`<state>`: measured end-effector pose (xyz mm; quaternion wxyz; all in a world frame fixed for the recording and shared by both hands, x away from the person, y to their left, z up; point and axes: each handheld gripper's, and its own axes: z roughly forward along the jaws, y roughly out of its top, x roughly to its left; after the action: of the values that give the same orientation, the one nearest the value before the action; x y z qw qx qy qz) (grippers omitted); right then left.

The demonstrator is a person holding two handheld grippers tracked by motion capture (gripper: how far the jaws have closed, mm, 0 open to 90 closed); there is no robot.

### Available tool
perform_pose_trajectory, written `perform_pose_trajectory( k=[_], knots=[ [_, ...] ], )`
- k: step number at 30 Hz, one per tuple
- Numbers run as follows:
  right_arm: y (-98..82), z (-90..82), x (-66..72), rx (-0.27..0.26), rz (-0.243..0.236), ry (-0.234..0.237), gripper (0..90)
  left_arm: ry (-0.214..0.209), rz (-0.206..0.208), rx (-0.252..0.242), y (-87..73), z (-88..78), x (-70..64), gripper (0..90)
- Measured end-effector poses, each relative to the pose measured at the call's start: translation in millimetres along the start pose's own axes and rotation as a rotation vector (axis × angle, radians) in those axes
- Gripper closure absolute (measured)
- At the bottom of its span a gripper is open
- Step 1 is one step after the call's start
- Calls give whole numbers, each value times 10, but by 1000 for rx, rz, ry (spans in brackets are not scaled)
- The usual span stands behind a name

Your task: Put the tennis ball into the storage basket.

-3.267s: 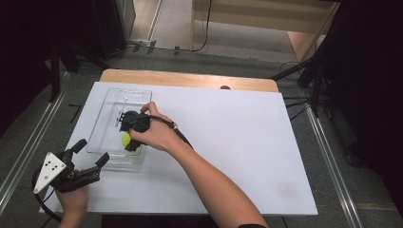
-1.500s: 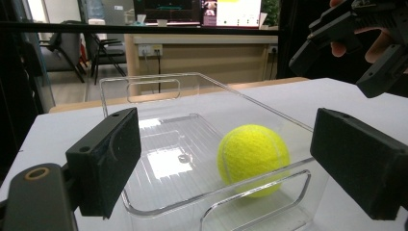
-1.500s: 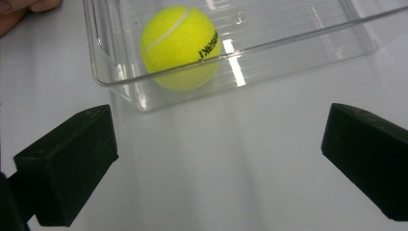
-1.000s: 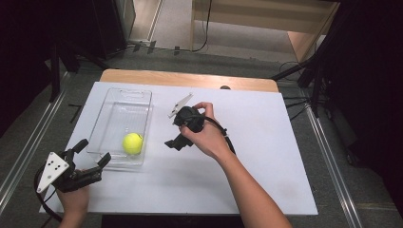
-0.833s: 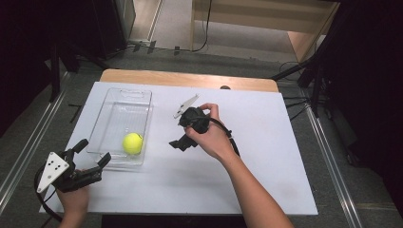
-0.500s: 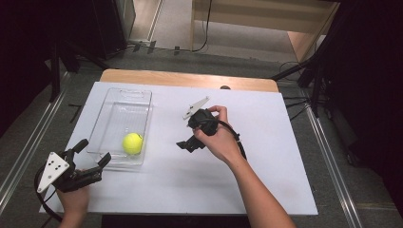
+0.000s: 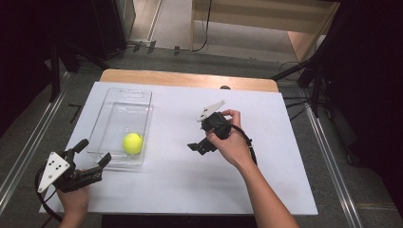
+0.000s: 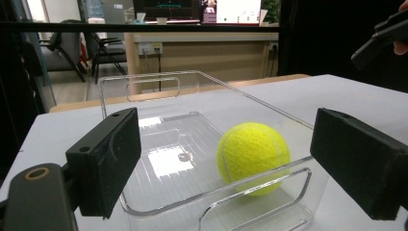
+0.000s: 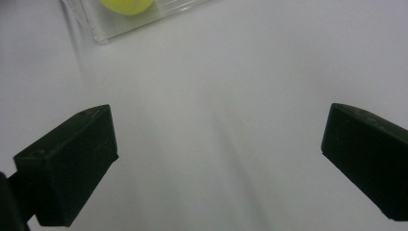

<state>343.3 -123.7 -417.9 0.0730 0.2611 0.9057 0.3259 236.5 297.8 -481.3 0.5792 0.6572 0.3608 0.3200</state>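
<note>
A yellow tennis ball (image 7: 132,143) lies in the near end of a clear plastic tray (image 7: 124,107) on the left of the white table. The left gripper view looks at the ball (image 8: 253,156) through the tray's near wall (image 8: 211,202). My left gripper (image 7: 93,155) rests at the table's front left corner, just short of the tray, jaws wide open and empty. My right gripper (image 7: 198,146) hovers over the middle of the table, right of the tray, open with nothing in it. The ball's edge (image 9: 126,6) and a tray corner (image 9: 103,31) show in the right gripper view.
The white sheet (image 7: 280,156) covers the table, and a strip of wood (image 7: 185,79) shows along the far edge. Cables and dark stands crowd the floor beyond the table. Metal rails (image 7: 26,147) run along the left side.
My right gripper let go of the ball in the tray, then drew away to the right over the middle of the table. The left gripper stayed put.
</note>
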Motion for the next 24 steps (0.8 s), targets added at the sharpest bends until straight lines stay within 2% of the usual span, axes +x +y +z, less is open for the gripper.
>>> perform_pose_trajectory(
  k=[24],
  knots=[
    [-490,-272,-111,-56,92,-66,0,1,0,0,-2,4,-3,110]
  ],
)
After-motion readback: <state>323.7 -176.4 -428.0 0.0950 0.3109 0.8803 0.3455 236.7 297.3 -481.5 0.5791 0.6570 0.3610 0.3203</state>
